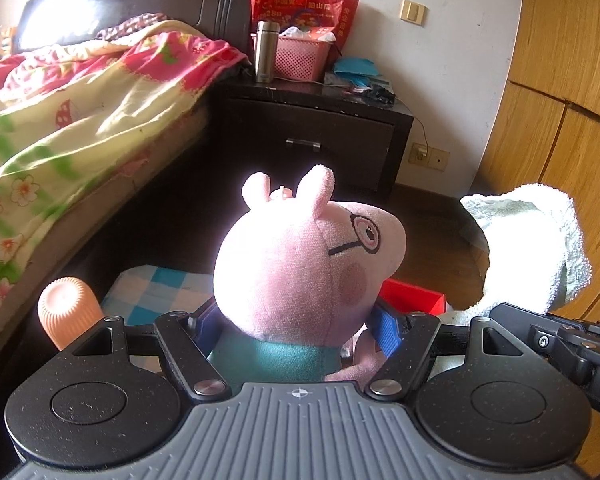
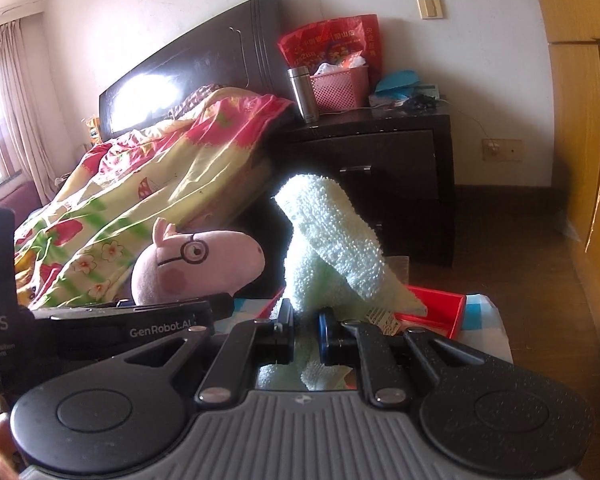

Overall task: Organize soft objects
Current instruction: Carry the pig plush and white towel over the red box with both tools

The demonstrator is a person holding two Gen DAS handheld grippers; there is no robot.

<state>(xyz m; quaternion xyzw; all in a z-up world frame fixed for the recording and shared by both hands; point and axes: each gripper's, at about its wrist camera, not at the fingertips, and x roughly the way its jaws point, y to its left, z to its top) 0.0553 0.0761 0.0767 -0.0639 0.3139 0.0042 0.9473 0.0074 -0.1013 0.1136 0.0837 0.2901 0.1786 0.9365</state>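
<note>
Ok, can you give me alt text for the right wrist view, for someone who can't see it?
The right gripper has its fingers closed on a fluffy pale green towel, holding it up above a red open box. To its left is a pink plush pig with glasses, with a floral-quilted bed and dark wooden nightstand behind.

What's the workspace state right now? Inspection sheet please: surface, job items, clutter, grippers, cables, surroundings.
Surface: blue-and-white checked cloth, partly hidden.
Job's things: pink plush pig with glasses and teal shirt; pale green terry towel; both lifted.
Clutter: red open box; peach ribbed cylinder.
Grippers: left gripper jaws shut on the pig's body; right gripper jaws shut on the towel.
Cables: thin wire from dark nightstand to wall socket.
Surroundings: bed with floral quilt; steel flask; pink basket; wooden wardrobe.
</note>
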